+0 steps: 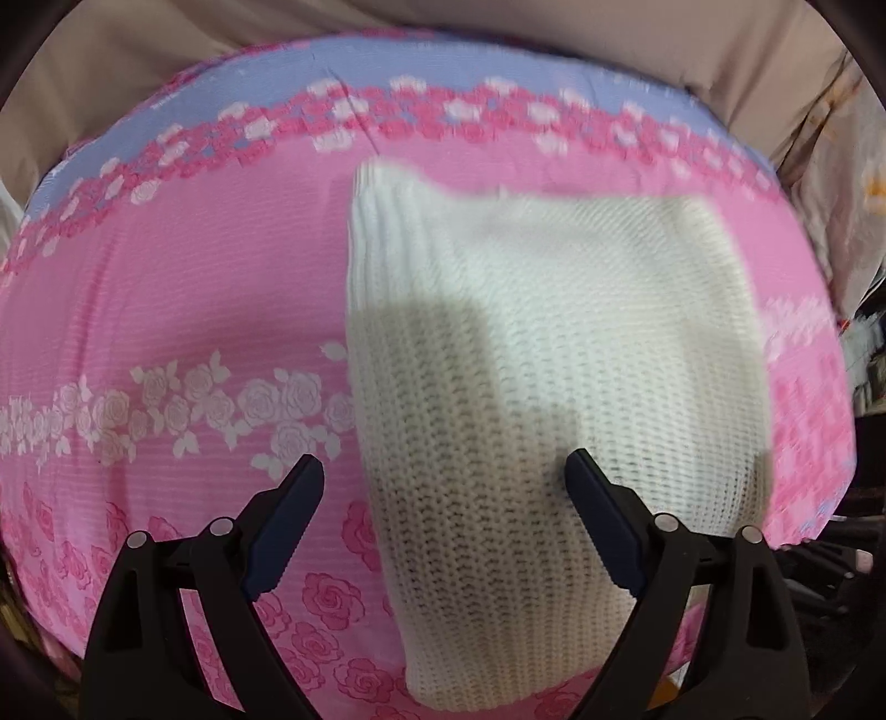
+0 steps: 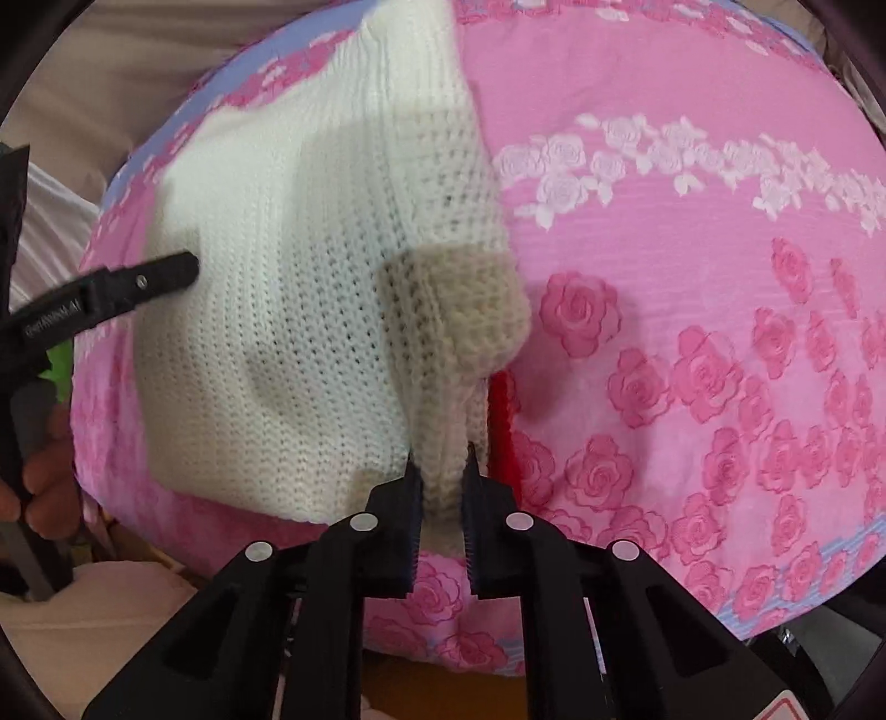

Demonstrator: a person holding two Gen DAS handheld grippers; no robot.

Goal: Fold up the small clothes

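A white knitted garment [image 1: 554, 343] lies on a pink rose-patterned cloth [image 1: 194, 310]. My left gripper [image 1: 443, 471] is open just above the garment's near part, holding nothing. In the right wrist view the same white knitted garment [image 2: 288, 310] is partly folded, with a raised fold [image 2: 459, 293] along its right side. My right gripper [image 2: 441, 471] is shut on the garment's edge and lifts it. A red piece [image 2: 501, 410] shows under the lifted edge. The left gripper's finger [image 2: 160, 274] reaches in from the left over the garment.
The pink cloth [image 2: 692, 310] covers a raised padded surface with a blue floral band [image 1: 266, 88] at the far edge. Beige fabric [image 1: 498, 22] lies behind it. Clutter [image 1: 864, 310] stands at the right.
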